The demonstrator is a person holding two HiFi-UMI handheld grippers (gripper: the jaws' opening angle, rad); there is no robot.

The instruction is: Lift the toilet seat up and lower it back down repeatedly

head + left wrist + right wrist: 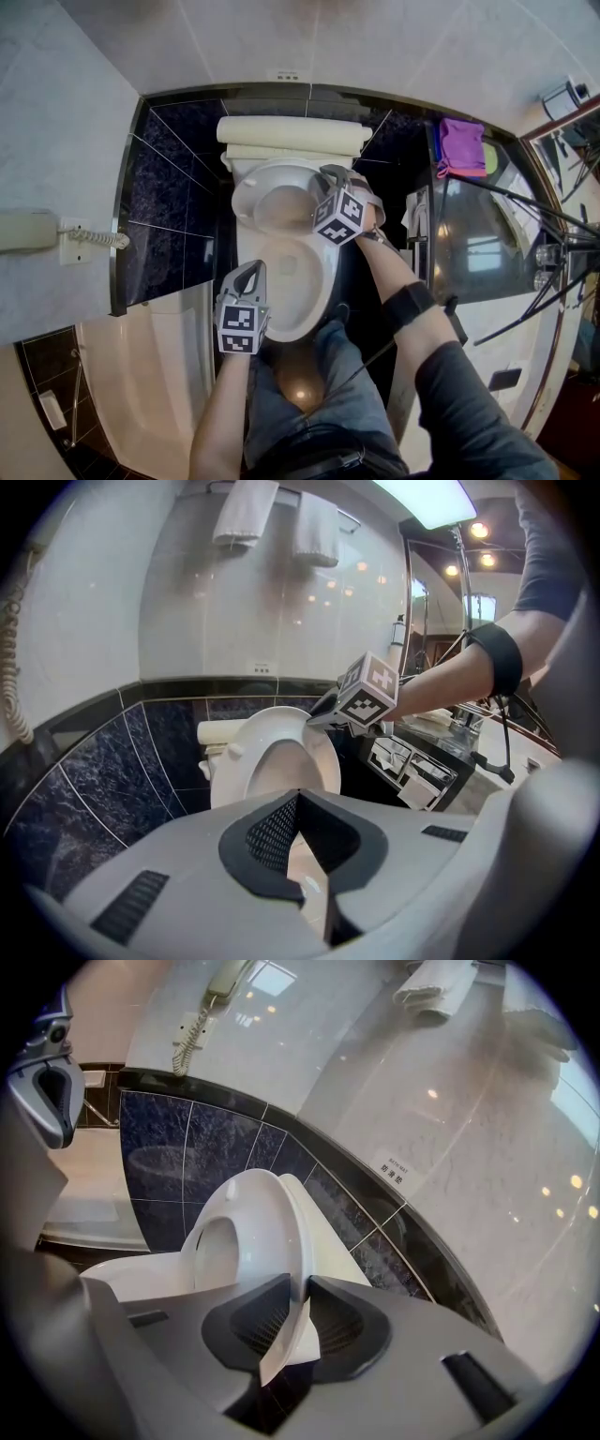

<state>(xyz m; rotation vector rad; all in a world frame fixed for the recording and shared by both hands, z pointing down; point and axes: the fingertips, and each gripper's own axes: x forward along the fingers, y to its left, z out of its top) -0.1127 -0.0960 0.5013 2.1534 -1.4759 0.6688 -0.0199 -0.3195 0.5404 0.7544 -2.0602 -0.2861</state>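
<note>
The white toilet seat (pixel 247 199) stands raised, tilted back toward the cistern (pixel 291 133). My right gripper (pixel 321 178) is at the seat's right edge and shut on it. In the right gripper view the thin seat rim (pixel 281 1241) runs between the dark pads (pixel 253 1321) of that gripper (pixel 295 1302). My left gripper (pixel 251 272) hovers over the front left of the open bowl (pixel 314 281), shut on nothing. In the left gripper view its tips (pixel 298 799) meet, and the raised seat (pixel 234 766) and the right gripper's cube (pixel 370 691) show beyond.
A wall phone (pixel 28 230) hangs at the left above a bathtub (pixel 141 375). A dark vanity counter (pixel 469 234) with a purple cloth (pixel 459 142) is at the right. The person's knees (pixel 309 384) are just in front of the bowl. Towels (pixel 246 508) hang high on the wall.
</note>
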